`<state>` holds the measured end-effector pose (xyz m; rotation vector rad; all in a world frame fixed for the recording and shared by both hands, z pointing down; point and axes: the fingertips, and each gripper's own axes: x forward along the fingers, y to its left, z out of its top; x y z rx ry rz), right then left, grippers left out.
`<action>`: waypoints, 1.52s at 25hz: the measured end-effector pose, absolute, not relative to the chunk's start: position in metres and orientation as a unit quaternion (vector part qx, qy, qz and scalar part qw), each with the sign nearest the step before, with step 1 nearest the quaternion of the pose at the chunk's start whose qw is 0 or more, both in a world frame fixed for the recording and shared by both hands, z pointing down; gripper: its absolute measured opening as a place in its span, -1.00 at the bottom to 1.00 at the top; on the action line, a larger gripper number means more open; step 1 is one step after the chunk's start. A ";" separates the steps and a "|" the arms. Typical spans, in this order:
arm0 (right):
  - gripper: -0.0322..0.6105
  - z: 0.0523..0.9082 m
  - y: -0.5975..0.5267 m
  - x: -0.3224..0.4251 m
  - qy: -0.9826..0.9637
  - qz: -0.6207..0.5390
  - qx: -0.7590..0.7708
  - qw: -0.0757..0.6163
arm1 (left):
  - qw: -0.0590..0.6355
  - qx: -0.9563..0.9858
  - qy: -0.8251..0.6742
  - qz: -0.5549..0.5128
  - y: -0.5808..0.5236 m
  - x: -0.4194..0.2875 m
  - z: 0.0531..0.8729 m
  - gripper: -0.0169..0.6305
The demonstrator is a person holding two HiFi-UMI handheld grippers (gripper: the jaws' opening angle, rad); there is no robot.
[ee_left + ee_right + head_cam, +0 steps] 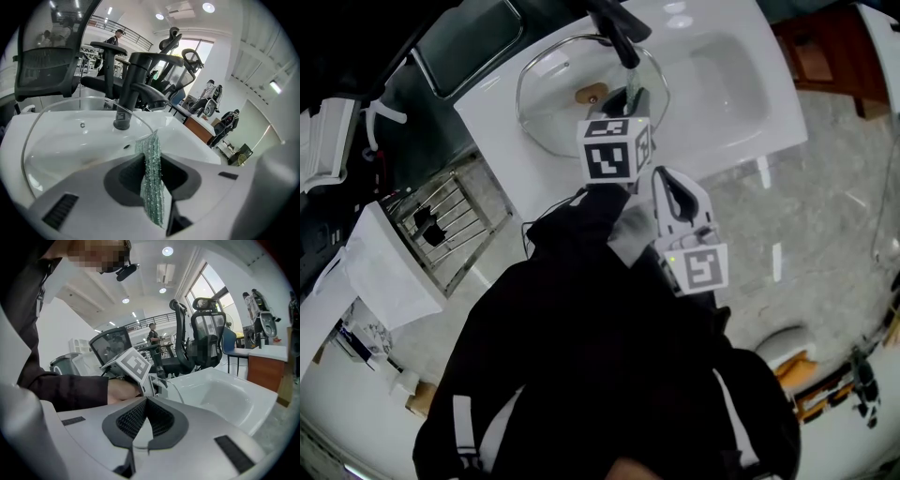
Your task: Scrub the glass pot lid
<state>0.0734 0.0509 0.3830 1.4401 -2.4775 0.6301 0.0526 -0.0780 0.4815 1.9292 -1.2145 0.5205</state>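
The glass pot lid (551,105) lies in the left basin of the white sink (722,112); its brown knob (592,94) sits at its middle. My left gripper (631,99) reaches over the lid's right edge, shut on a green glittery scrub cloth (152,180). In the left gripper view, the cloth's tip touches the lid's metal rim (70,100) just in front of the gripper (152,161). My right gripper (665,180) hangs shut and empty just outside the sink's near edge, behind the left one. The right gripper view shows its jaws (147,416) pressed together.
A black faucet (619,28) rises behind the lid. The sink's right basin (225,397) holds nothing. A wire dish rack (450,225) and a dark tray (473,37) sit to the left, a wooden cabinet (825,56) at the far right. Office chairs (206,343) stand beyond.
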 end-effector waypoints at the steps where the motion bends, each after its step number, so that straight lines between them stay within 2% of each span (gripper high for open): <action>1: -0.89 0.382 0.052 0.072 -0.842 0.211 0.486 0.104 | 0.389 0.758 -0.481 0.204 -0.076 0.047 0.479 -0.70; 14: -0.89 0.367 0.076 0.039 -0.864 0.191 0.455 0.098 | 0.370 0.722 -0.547 0.207 -0.030 -0.041 0.465 -0.70; 24: -0.89 0.366 0.090 0.013 -0.878 0.177 0.432 0.103 | 0.375 0.663 -0.603 0.236 0.014 -0.119 0.486 -0.70; 30: -0.89 0.365 0.093 0.008 -0.881 0.171 0.429 0.104 | 0.363 0.651 -0.615 0.257 0.028 -0.134 0.491 -0.70; 35: -0.89 0.366 0.097 0.008 -0.881 0.170 0.428 0.112 | 0.336 0.651 -0.607 0.309 0.030 -0.125 0.507 -0.70; 38: -0.89 0.367 0.097 0.011 -0.879 0.169 0.430 0.113 | 0.344 0.650 -0.594 0.327 0.030 -0.114 0.523 -0.70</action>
